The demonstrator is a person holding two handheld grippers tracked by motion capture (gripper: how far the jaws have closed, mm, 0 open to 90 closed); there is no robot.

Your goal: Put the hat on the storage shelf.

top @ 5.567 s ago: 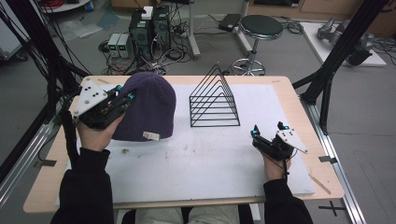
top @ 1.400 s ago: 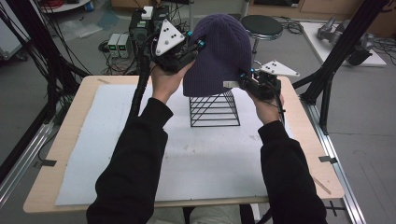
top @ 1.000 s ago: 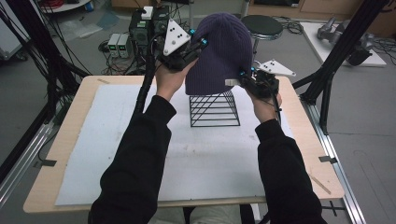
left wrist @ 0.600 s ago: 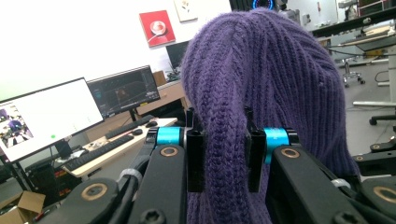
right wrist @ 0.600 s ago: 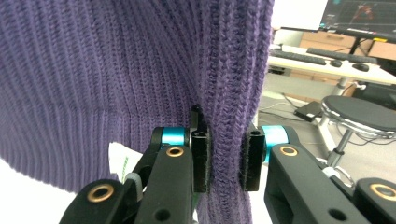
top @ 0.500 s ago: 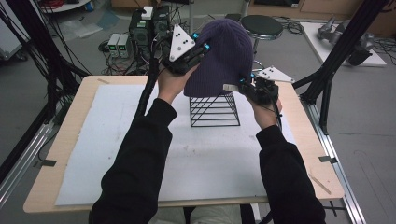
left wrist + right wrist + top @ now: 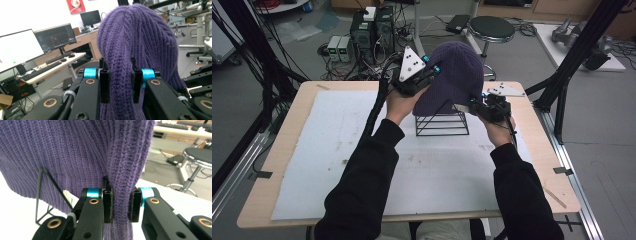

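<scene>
A purple knit beanie (image 7: pixel 455 75) hangs over the top of a black wire pyramid rack (image 7: pixel 442 124) at the far middle of the table. My left gripper (image 7: pixel 432 75) is shut on the beanie's left edge; its pads pinch a fold of the knit (image 7: pixel 120 82). My right gripper (image 7: pixel 474 105) is shut on the beanie's lower right rim, the knit bunched between its pads (image 7: pixel 120 202). In the right gripper view the rack's apex (image 7: pixel 42 171) sits just under the beanie's (image 7: pixel 75 155) hem, beside a small white label (image 7: pixel 68 196).
A white mat (image 7: pixel 362 150) covers most of the wooden table (image 7: pixel 292 130). Black frame posts (image 7: pixel 572 65) stand at both sides. A stool (image 7: pixel 492 27) and computer boxes (image 7: pixel 372 25) are on the floor beyond the far edge.
Both grippers have come down with the beanie, so its hem now sits lower over the rack's top. Much earlier the beanie lay on the mat at the left.
</scene>
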